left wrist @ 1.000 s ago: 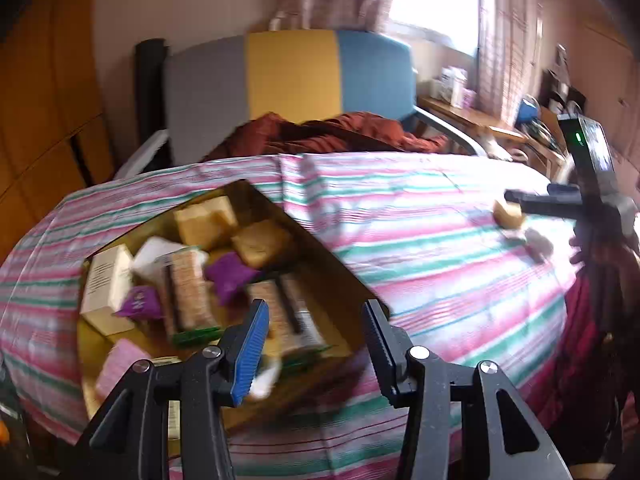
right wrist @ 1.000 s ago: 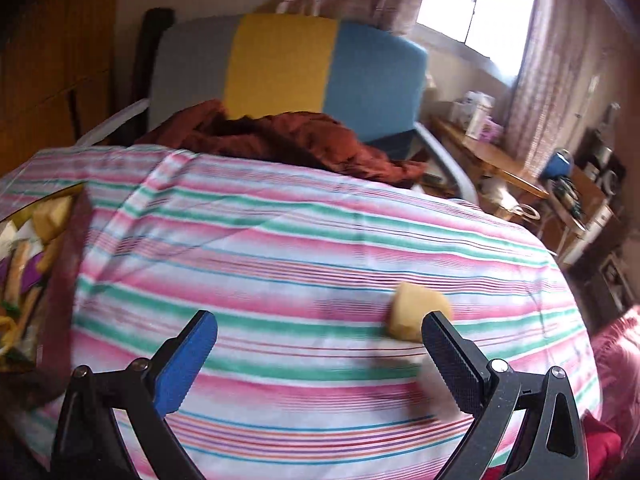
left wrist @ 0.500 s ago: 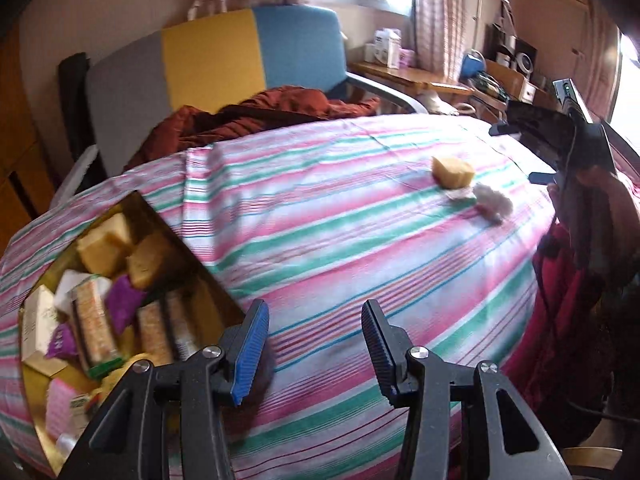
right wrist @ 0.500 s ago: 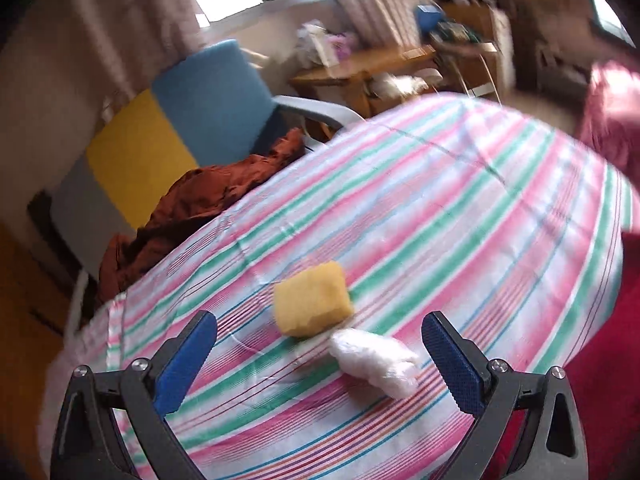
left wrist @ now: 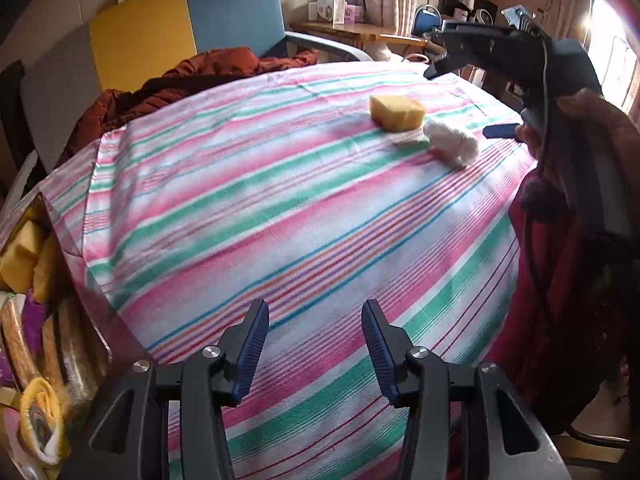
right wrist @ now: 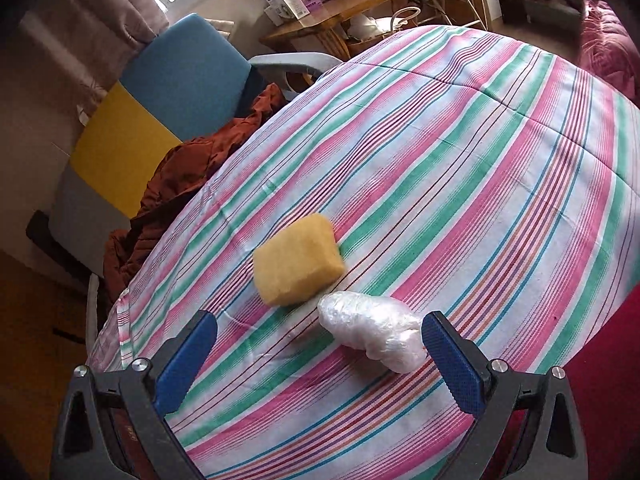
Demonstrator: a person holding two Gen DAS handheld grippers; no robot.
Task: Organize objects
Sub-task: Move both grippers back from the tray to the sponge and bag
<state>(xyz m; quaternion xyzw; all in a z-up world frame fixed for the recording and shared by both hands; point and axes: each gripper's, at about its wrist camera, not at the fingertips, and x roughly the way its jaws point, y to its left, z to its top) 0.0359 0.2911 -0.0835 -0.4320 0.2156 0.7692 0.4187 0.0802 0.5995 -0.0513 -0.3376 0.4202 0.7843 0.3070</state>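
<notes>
Both jaws of the right gripper [right wrist: 318,350] stand wide apart and hold nothing. Just ahead of them, between the two blue pads, lie two loose things on the striped tablecloth [right wrist: 500,168]. The white plastic-wrapped bundle [right wrist: 374,332] is the closer one. It lies right next to the pad on the right side, very close, though touching cannot be told. Its long side runs slanted across the gap, not straight along it. The yellow sponge [right wrist: 298,260] sits a little farther out, toward the left pad, just beside the bundle.

The left gripper [left wrist: 316,350] has its jaws apart too, but less wide, and it is empty. From those jaws the sponge and bundle lie far ahead and off to the right, well apart from them. A box of packed things [left wrist: 36,320] sits close on the left side of those jaws.

So the right gripper is much nearer. It looks ready to grab the bundle first. Because the bundle lies slanted, the jaws may need a small turn or a shift to the right, so the pads close across its thin side.
</notes>
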